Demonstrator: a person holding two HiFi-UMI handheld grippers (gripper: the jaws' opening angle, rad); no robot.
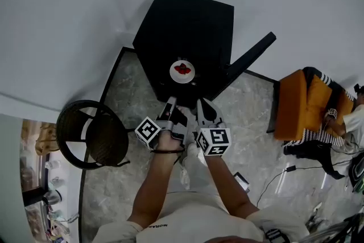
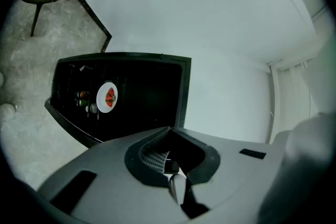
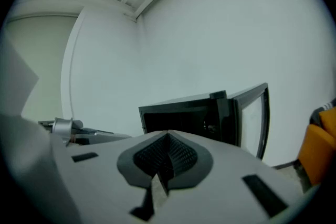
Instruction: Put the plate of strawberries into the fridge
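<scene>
The white plate of strawberries [image 1: 182, 70] sits inside the black fridge [image 1: 185, 20], whose door [image 1: 250, 58] stands open to the right. In the left gripper view the plate [image 2: 107, 97] rests on a shelf in the dark interior of the fridge [image 2: 152, 97], beside small jars. My left gripper [image 1: 170, 101] and right gripper [image 1: 200, 104] hover side by side just in front of the opening, apart from the plate. Both are shut and empty: the left gripper [image 2: 168, 139] and the right gripper [image 3: 167, 136] each show their jaws pressed together. The right gripper view shows the fridge [image 3: 181, 115] and its door [image 3: 253, 113].
A dark wicker chair [image 1: 91, 134] stands on the marble floor to the left. An orange seat [image 1: 300, 104] with dark things on it is at the right, with a person [image 1: 354, 122] beside it. Cables [image 1: 284, 173] lie on the floor. A white wall is behind the fridge.
</scene>
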